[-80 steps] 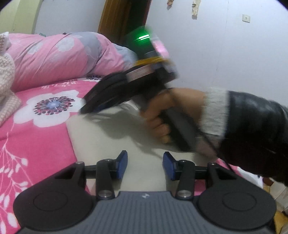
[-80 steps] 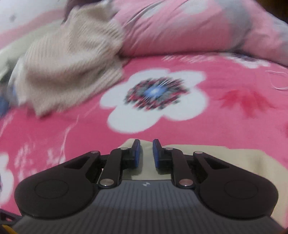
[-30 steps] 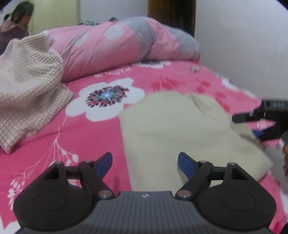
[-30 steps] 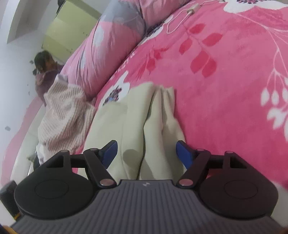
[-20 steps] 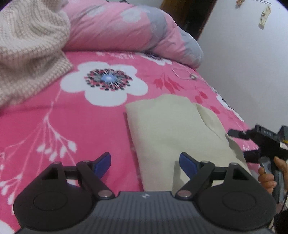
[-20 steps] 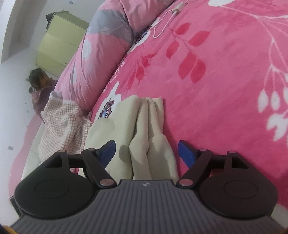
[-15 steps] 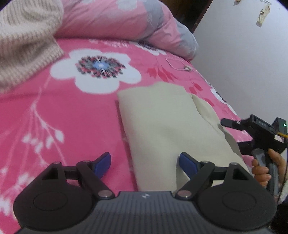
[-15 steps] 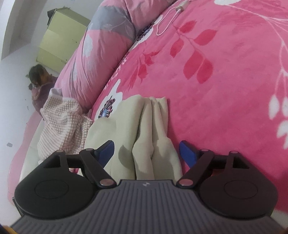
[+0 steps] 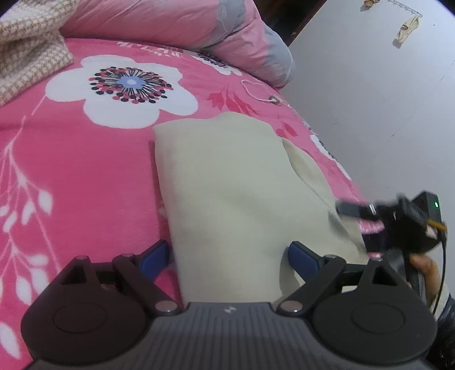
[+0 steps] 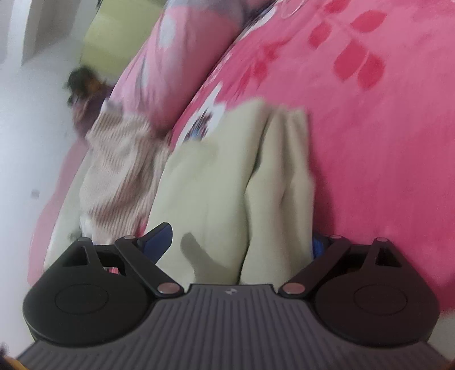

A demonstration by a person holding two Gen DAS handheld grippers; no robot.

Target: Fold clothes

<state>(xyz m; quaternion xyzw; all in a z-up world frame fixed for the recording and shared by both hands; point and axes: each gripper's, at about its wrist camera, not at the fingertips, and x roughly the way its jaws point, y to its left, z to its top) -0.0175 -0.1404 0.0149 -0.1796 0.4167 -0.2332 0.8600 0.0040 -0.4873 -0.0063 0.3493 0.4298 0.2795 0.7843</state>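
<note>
A folded cream garment lies flat on the pink flowered bed cover. My left gripper is open at its near edge, the blue pads spread on either side of the cloth. The right gripper, held in a hand, shows at the garment's right side in the left wrist view. In the blurred right wrist view that gripper is open low over the same cream garment, whose right edge is bunched in long folds. Its right blue pad is partly hidden behind the cloth.
A beige knitted garment lies at the back left, and shows as a knitted heap in the right wrist view. A rolled pink and grey quilt runs along the back. A white cord lies near the wall. A person sits beyond the bed.
Both grippers have come lower and closer to the cream garment, staying open. The right gripper has moved in at the garment's right edge.
</note>
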